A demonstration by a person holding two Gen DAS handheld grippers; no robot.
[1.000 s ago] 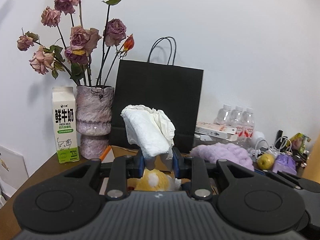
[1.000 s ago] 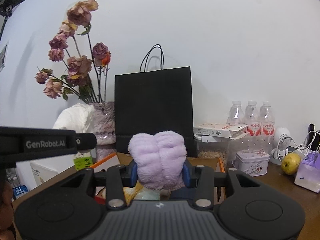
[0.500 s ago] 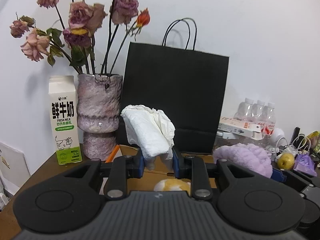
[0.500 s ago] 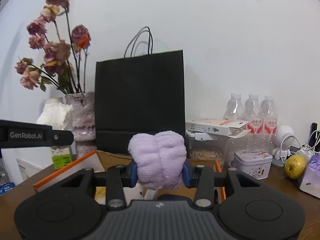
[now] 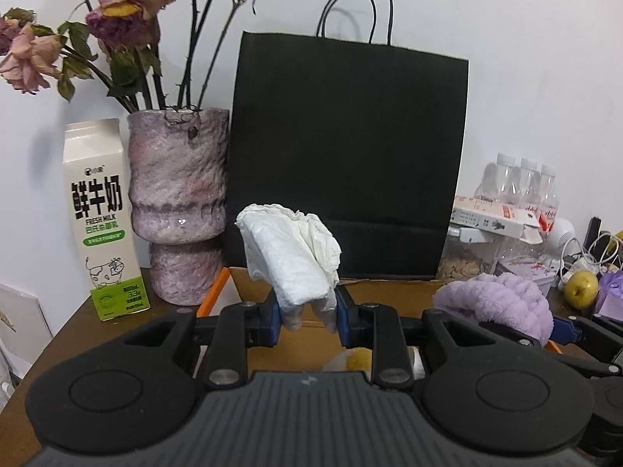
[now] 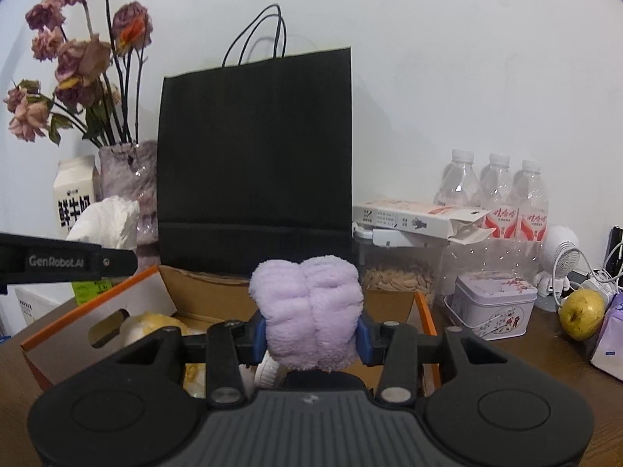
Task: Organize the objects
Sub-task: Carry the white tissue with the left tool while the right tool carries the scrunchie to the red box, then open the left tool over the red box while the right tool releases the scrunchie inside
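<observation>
My left gripper point(image 5: 305, 321) is shut on a crumpled white cloth point(image 5: 290, 257) and holds it above an open cardboard box point(image 5: 389, 292) with orange edges. My right gripper point(image 6: 309, 336) is shut on a fluffy purple cloth point(image 6: 309, 311) over the same box point(image 6: 393, 303). The purple cloth also shows in the left wrist view point(image 5: 502, 307), and the white cloth in the right wrist view point(image 6: 105, 223). A yellow and white soft thing point(image 6: 155, 323) lies inside the box.
A black paper bag point(image 5: 346, 155) stands behind the box. A purple vase of dried roses point(image 5: 179, 202) and a milk carton point(image 5: 103, 218) stand left. Water bottles point(image 6: 494, 194), a seed jar point(image 6: 397, 272), a tin point(image 6: 492, 305) and a yellow pear point(image 6: 582, 313) stand right.
Both grippers have moved forward and lower toward the box and bag, each still holding its cloth. The bag and vase look larger now.
</observation>
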